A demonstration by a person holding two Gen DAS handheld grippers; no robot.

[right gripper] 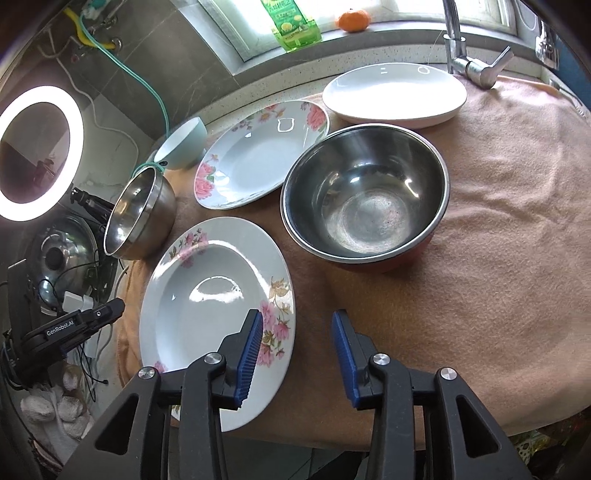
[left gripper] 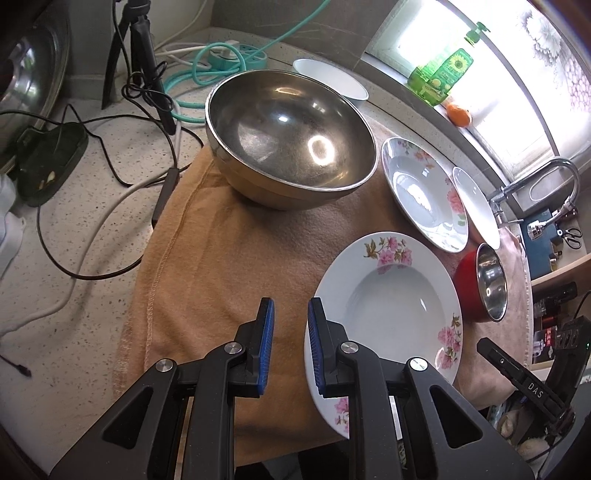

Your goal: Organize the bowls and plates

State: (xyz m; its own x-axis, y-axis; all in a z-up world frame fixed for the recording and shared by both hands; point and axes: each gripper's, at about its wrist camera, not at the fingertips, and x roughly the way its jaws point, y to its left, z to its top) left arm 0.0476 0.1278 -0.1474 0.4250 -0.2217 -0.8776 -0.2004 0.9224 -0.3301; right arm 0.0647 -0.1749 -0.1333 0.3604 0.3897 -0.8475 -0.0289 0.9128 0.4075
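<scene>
On an orange towel stand a large steel bowl, two floral plates, near and far, a plain white plate, a red steel-lined bowl and a pale blue bowl. My left gripper is open and empty, just left of the near floral plate. In the right wrist view the near floral plate, red bowl, far floral plate, white plate and steel bowl show. My right gripper is open and empty over the near plate's right rim.
Cables, a tripod and a teal hose lie on the counter left of the towel. A faucet, soap bottle and orange are by the window. A ring light stands at left.
</scene>
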